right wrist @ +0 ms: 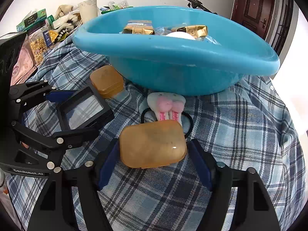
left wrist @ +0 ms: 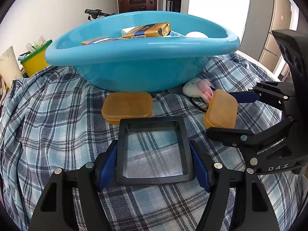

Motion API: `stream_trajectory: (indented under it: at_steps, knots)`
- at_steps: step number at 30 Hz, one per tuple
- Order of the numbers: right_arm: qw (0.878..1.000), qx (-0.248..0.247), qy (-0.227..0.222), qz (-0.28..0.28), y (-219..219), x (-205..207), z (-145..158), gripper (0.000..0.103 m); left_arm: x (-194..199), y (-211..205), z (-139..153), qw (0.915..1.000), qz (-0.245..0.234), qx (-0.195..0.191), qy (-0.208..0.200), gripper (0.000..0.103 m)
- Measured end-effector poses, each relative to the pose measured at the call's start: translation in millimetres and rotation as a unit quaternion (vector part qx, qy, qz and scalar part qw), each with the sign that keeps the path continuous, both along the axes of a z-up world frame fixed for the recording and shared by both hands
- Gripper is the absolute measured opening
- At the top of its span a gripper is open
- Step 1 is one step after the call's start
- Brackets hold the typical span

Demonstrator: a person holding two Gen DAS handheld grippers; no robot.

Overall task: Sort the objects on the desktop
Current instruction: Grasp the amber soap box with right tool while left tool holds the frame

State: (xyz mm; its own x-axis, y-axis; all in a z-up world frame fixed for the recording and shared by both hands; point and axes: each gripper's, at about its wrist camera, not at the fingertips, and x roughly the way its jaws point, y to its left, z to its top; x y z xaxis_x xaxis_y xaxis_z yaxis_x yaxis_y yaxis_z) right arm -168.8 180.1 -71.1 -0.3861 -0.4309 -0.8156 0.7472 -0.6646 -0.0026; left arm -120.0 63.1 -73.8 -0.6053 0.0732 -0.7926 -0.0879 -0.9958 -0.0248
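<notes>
With the left hand-held gripper (left wrist: 154,154) clamped on a black frame (left wrist: 154,150) and the right hand-held gripper (right wrist: 154,154) closed around an orange box (right wrist: 153,145), lifting both into the blue basin (left wrist: 134,67) at twelve o'clock seems next.

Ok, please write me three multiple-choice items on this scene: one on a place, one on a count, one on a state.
1. Where does the white and pink plush rabbit lie, relative to the round blue plastic basin?
A) inside it
B) on the checked cloth in front of it
C) behind it

2. How many amber translucent plastic boxes are outside the basin?
A) one
B) three
C) two

3. What is between the pads of the left gripper?
A) the black square frame with a clear window
B) nothing
C) a gold packet

Answers:
1 B: it rests on the cloth at the basin's foot.
2 C: one lies beside the frame and one near the rabbit.
3 A: both blue pads press the frame's sides.
</notes>
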Motion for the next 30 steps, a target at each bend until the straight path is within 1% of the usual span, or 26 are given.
stream_trajectory:
  at_steps: [1,7,13,19,22,25,30]
  knots:
    - [1.0,-0.003,0.0,-0.002,0.7,0.0,0.5,0.061,0.0,0.1,0.0,1.0,0.0,0.0,0.0,0.073]
    - [1.0,0.006,0.016,-0.009,2.8,4.8,5.5,0.061,0.1,0.4,0.1,1.0,0.0,0.0,0.0,0.073]
    - [0.999,0.01,0.041,-0.02,6.4,12.7,21.6,0.061,0.2,-0.7,0.3,1.0,0.0,0.005,0.0,0.073]
    - [0.998,0.028,0.047,-0.011,11.6,35.8,35.6,0.061,0.2,-1.5,0.2,1.0,0.0,0.006,0.0,0.073]
    - [0.998,0.029,0.057,-0.011,16.3,47.9,49.7,0.061,0.1,-1.1,0.2,1.0,0.0,0.006,0.0,0.073]
    - [0.996,0.023,0.083,-0.014,19.2,59.3,71.9,0.061,0.3,-0.6,0.3,1.0,0.0,0.006,0.0,0.073]
    - [0.994,-0.005,0.11,-0.009,14.6,66.2,112.0,0.061,0.4,-0.9,0.3,1.0,0.001,0.007,0.0,0.073]
